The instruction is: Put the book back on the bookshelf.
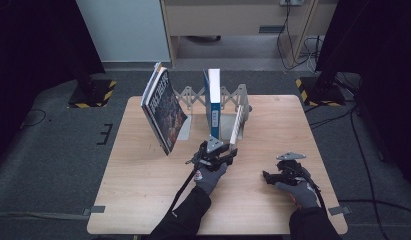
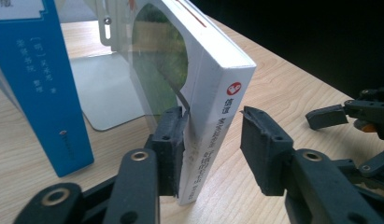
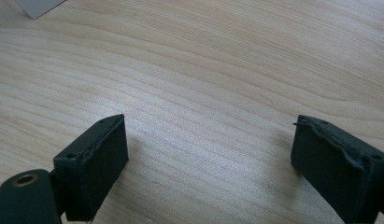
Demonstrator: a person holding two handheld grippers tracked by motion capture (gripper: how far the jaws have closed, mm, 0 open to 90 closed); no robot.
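Table (image 1: 143, 200): pale wood, matt, fine grain visible. White book (image 2: 217, 116), standing just right of the blue book (image 2: 45, 93): glossy paper cover, smooth spine; the blue book's cover looked smooth with a slight sheen. Bookend (image 2: 105, 93) behind the white book: thin grey sheet metal, dull finish. Left gripper (image 2: 213, 140) pads (image 2: 262, 149): black, matt, rubbery, edges rough. Right gripper (image 3: 208, 154) pads likewise. Gloves (image 1: 210, 177): grey knitted cloth.

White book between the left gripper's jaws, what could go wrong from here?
The white book leans, and only one pad of the left gripper touches it, with a gap at the other; closing unevenly could push it over. It might also knock the blue book beside it. The right gripper rests open, apart, and gives no support.
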